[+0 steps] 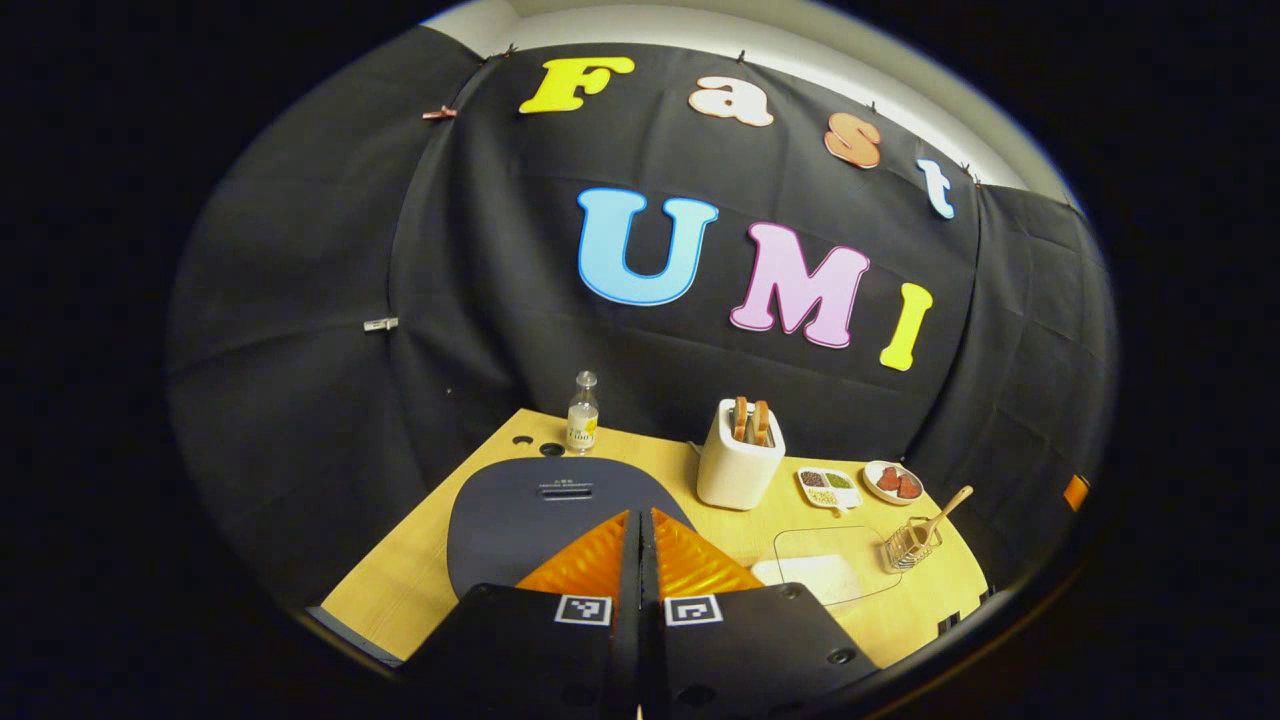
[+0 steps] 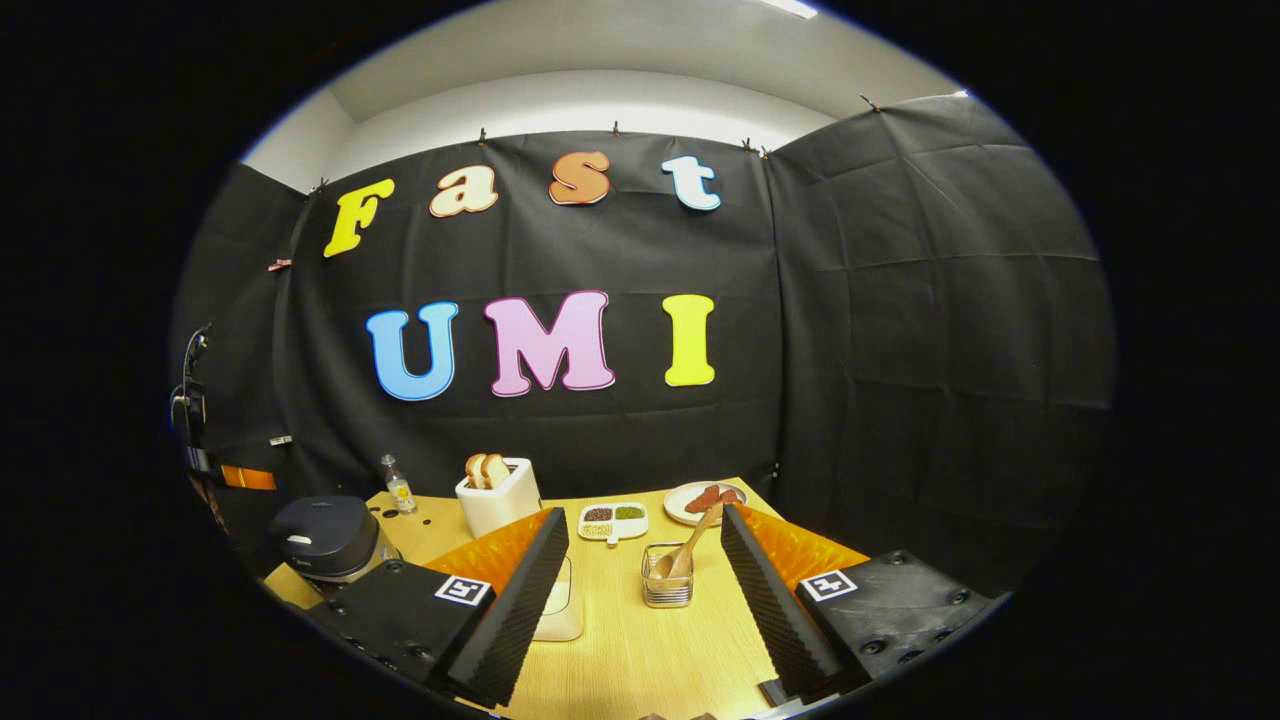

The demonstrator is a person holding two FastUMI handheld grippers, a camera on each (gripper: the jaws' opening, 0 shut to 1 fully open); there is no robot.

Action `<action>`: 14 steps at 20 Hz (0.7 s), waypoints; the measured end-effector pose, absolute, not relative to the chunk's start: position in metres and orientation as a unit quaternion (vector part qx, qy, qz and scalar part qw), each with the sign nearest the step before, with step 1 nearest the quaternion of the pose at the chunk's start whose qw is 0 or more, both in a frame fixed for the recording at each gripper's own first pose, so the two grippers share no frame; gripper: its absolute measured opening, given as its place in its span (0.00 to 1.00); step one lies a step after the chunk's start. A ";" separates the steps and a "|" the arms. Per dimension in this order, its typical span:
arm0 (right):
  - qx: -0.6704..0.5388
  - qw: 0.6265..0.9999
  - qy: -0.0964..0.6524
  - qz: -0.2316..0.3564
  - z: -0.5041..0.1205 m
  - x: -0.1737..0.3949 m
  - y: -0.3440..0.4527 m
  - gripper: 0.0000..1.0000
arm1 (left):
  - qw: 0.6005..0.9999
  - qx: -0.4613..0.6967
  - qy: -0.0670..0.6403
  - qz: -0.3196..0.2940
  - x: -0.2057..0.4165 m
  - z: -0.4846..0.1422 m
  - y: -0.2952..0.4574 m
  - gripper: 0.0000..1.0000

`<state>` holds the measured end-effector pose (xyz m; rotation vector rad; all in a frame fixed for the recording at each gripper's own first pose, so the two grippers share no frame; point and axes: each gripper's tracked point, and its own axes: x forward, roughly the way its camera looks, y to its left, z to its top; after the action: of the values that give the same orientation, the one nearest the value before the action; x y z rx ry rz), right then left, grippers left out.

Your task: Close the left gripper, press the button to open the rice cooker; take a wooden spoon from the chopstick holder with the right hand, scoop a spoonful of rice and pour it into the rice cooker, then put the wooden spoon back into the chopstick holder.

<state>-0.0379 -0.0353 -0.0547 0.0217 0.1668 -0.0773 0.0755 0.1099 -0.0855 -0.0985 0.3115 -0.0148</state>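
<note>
Left gripper view: left tongs (image 1: 640, 520) pressed together above the lidded rice cooker (image 1: 560, 515) at the counter's left edge. Right tongs (image 2: 640, 570) gape, facing the wooden spoon (image 2: 690, 545) in its chopstick holder (image 2: 667, 588); pressing and scooping remain.

In the left gripper view, the left tool (image 1: 640, 520) has its two orange fingers (image 1: 590, 560) pressed together with nothing between them, poised above the dark lid of the rice cooker (image 1: 530, 505), which is down. The cooker sits on the wooden tabletop (image 1: 400, 580). Behind it, near the back edge, stands a small clear bottle (image 1: 582, 412). To the right is a white toaster (image 1: 738, 455) with two slices of bread upright in its slots. Further right lie a small divided dish (image 1: 828, 486) of grains and a round plate (image 1: 893, 482) with reddish pieces. Nearer the front, a wire chopstick holder (image 1: 910, 545) holds a wooden spoon (image 1: 945, 512), tilted right, just beside a clear container of rice (image 1: 825, 570).
</note>
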 end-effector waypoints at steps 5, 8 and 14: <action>0.011 0.995 0.092 -0.044 -0.059 -0.036 -0.037 0.96 | 0.972 -0.073 0.223 0.002 0.076 -0.135 0.119 0.05; 0.010 0.994 0.097 -0.042 -0.064 -0.037 -0.034 0.96 | 0.966 -0.081 0.244 0.001 0.076 -0.155 0.117 0.07; 0.016 0.992 0.118 -0.042 -0.076 -0.039 -0.030 0.96 | 0.958 -0.094 0.270 -0.009 0.075 -0.179 0.112 0.06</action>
<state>-0.0388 -0.0301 -0.0764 0.0318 0.2360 -0.0844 0.0746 0.1122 -0.1791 -0.1911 0.5484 -0.0186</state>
